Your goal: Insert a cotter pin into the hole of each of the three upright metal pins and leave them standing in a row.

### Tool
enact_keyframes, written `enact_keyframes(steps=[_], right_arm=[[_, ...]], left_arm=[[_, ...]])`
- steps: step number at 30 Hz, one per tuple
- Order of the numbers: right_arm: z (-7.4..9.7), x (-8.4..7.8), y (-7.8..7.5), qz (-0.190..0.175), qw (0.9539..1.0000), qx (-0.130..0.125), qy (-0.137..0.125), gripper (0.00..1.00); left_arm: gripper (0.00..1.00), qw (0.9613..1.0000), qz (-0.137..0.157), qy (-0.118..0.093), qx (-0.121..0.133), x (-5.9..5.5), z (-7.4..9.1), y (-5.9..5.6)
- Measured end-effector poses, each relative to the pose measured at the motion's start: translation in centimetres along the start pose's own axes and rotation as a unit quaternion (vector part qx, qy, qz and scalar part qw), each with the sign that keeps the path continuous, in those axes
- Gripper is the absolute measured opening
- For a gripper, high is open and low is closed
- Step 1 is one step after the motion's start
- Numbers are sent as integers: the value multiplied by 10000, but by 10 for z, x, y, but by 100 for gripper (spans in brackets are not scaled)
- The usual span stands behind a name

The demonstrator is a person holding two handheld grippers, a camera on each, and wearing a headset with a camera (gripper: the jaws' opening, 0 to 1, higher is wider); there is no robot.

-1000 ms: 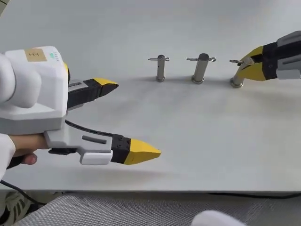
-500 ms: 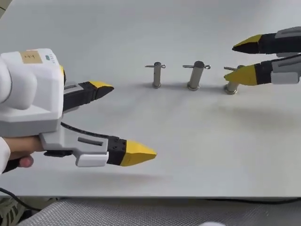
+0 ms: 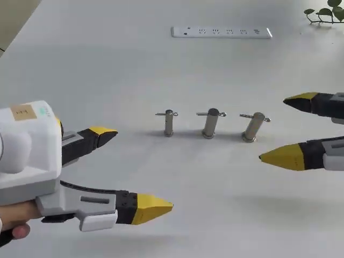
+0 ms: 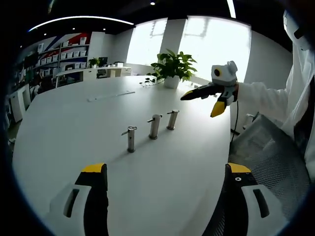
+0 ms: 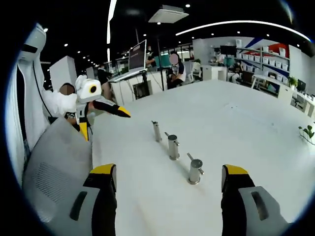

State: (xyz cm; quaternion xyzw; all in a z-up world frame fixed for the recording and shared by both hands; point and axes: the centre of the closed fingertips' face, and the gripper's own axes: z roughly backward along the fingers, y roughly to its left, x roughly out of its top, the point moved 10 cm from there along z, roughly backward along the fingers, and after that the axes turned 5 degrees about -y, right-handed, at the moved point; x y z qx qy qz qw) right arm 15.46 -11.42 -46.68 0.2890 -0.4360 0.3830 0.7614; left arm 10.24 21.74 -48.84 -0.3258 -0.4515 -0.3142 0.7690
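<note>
A broad white matt desk (image 3: 107, 64) carries a long white power strip (image 3: 221, 32) near its far edge and a leafy green plant in a white pot (image 4: 172, 66) at one end, with a grey mesh chair (image 4: 263, 142) beside its near edge. Tall bright windows (image 4: 211, 44) light the white-walled room. White shelving (image 4: 74, 49) lines one side, and curved light strips (image 5: 236, 23) cross the dark ceiling.

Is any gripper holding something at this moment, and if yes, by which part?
Nothing is held. The left gripper and the right gripper are both open and empty, apart from the three metal pins.
</note>
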Motion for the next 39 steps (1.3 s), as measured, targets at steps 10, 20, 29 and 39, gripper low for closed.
enact_keyframes(steps=[10, 20, 29, 39], right_arm=[[14, -18, 18, -560, 9976, -409, -5, 95], [8, -22, 32, -763, 9963, -369, 122, 96], [18, -29, 28, -847, 9939, -580, 398, 97], [22, -30, 29, -811, 9919, -735, 652, 96]], left_arm=[[99, 9992, 300, -94, 227, -5, 9, -3], [98, 9985, 475, 7, 286, -10, 8, -10], [99, 9973, 623, -4, 393, -16, 8, -13], [99, 9957, 755, 16, 537, -23, 10, -10]])
